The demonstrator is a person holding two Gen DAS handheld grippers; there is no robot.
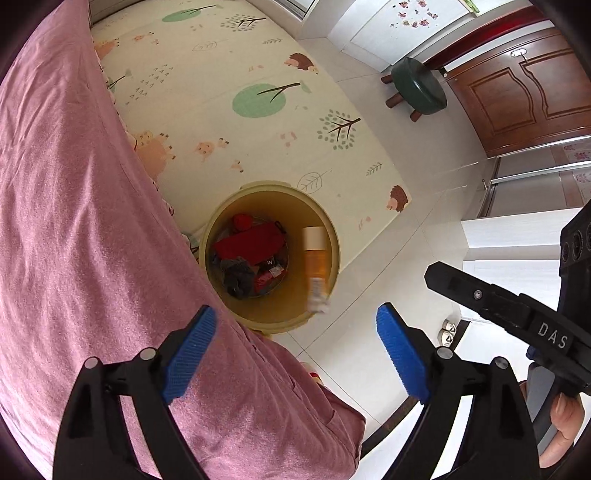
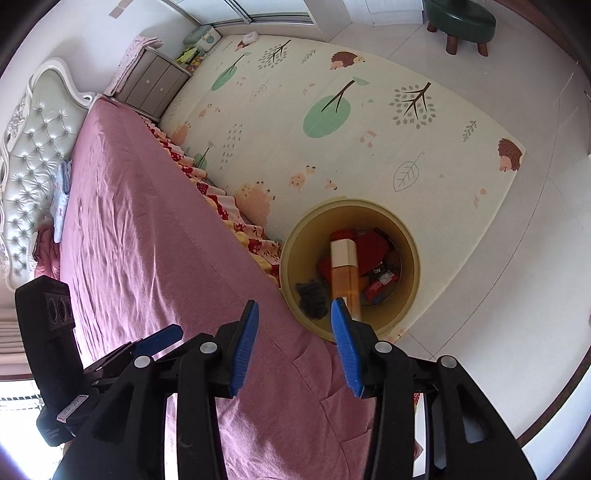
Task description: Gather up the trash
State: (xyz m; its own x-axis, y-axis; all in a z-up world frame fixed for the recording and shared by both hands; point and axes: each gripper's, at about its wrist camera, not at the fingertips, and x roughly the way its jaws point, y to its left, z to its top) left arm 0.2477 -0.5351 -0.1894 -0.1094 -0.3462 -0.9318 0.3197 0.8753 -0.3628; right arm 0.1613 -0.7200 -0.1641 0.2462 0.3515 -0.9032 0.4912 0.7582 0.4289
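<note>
A yellow round bin [image 1: 334,236] [image 2: 412,254] stands on the floor beside the bed. It holds red packaging [image 1: 251,242] [image 2: 371,247] and a dark crumpled item [image 1: 238,277] [image 2: 313,293]. An orange bottle with a white cap [image 1: 314,254] [image 2: 345,269] is blurred over the bin, free of both grippers. My left gripper [image 1: 295,354] is open and empty above the bed edge. My right gripper [image 2: 295,347] is open and empty just above the bin's near rim; it also shows in the left wrist view [image 1: 498,306].
A bed with a pink sheet [image 1: 74,240] [image 2: 147,240] fills the left. A patterned play mat [image 1: 229,92] [image 2: 351,118] covers the floor beyond the bin. A green stool [image 1: 419,86] [image 2: 460,18], a wooden door [image 1: 528,88] and a nightstand [image 2: 153,83] stand farther off.
</note>
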